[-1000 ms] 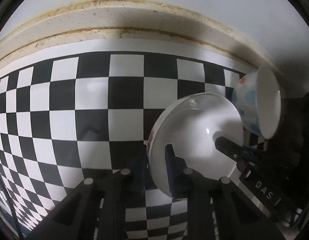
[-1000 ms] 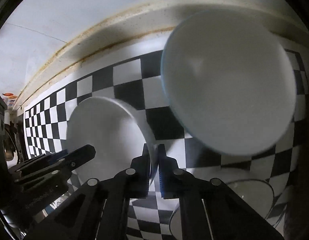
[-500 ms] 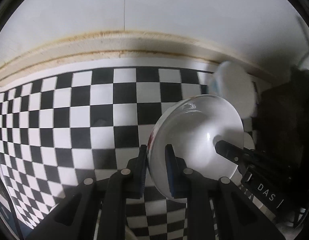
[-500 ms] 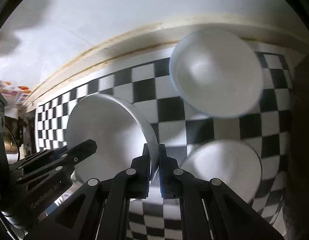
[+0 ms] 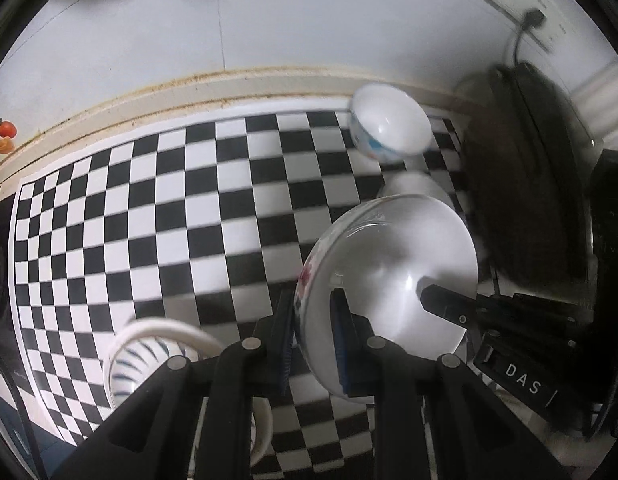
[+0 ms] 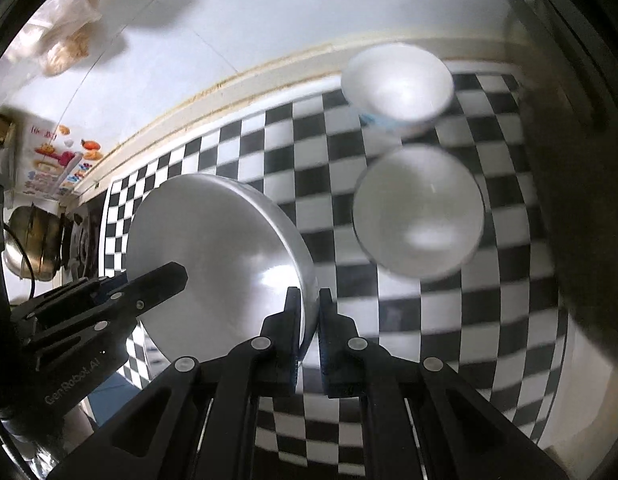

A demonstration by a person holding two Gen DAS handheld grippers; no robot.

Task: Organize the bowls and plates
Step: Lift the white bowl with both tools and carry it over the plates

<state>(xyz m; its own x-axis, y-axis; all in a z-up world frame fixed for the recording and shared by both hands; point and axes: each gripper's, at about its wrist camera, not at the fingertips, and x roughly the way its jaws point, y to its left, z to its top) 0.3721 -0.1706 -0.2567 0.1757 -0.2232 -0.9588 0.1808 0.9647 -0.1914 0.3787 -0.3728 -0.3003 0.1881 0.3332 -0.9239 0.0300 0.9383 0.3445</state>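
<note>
Above the black-and-white checkered worktop (image 5: 149, 216), both tongs are clamped on the same white glossy ceramic plate with a red floral print on its rim (image 5: 389, 280), which hangs tilted on edge in the air. Left tongs (image 5: 313, 336) pinch the plate's rim, one pad on the outer side, the other on the inner face. Right tongs (image 6: 309, 332) grip the opposite rim with almost no gap between the pads; in the right wrist view the plate (image 6: 213, 256) shows as a plain pale disc, with the left tool's dark finger reaching across it from the left. On the worktop near the back wall sits a white bowl with blue pattern on its outside (image 5: 389, 128), and just in front of it a second plain white bowl (image 6: 417, 212), both blurred. Left wrist view also shows a white cup with dark blue stripes (image 5: 141, 356) at lower left, partly hidden behind the tool. A dark bulky appliance (image 5: 529, 176) stands at the right edge of the worktop; too blurred to identify. White tiled wall (image 5: 269, 20) behind.
</note>
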